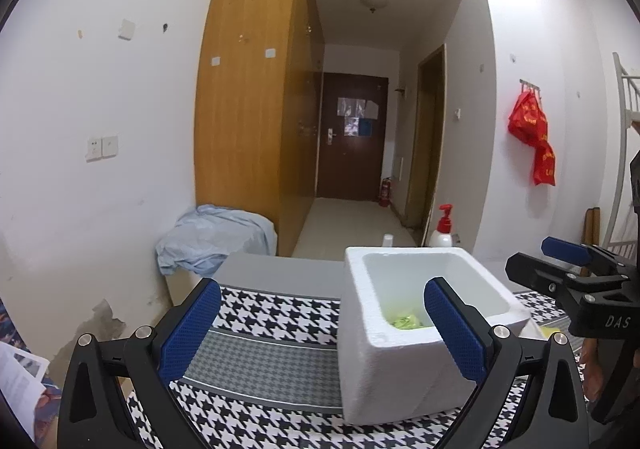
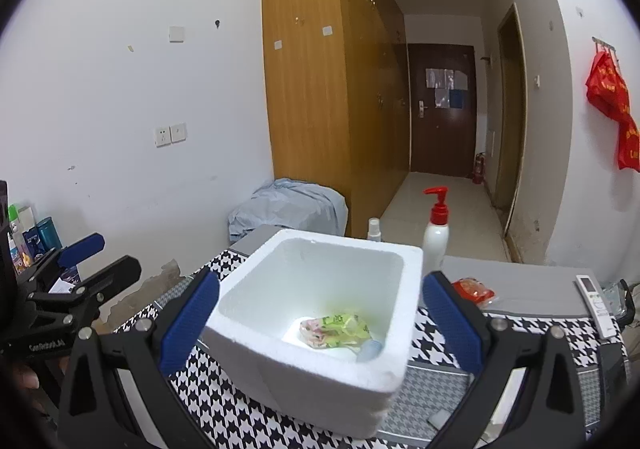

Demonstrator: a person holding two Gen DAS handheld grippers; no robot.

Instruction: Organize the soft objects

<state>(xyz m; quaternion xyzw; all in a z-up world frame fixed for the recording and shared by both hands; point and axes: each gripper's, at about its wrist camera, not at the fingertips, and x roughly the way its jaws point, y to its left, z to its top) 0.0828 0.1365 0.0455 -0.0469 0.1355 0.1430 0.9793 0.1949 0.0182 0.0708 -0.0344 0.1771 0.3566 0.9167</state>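
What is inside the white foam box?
The foam box holds a soft green-and-pink printed packet on its floor, with a small pale blue item beside it at the near right corner. The near wall hides the floor closest to the camera.

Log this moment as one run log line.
left gripper: open, empty | right gripper: open, empty | foam box: green packet inside | red packet: on table
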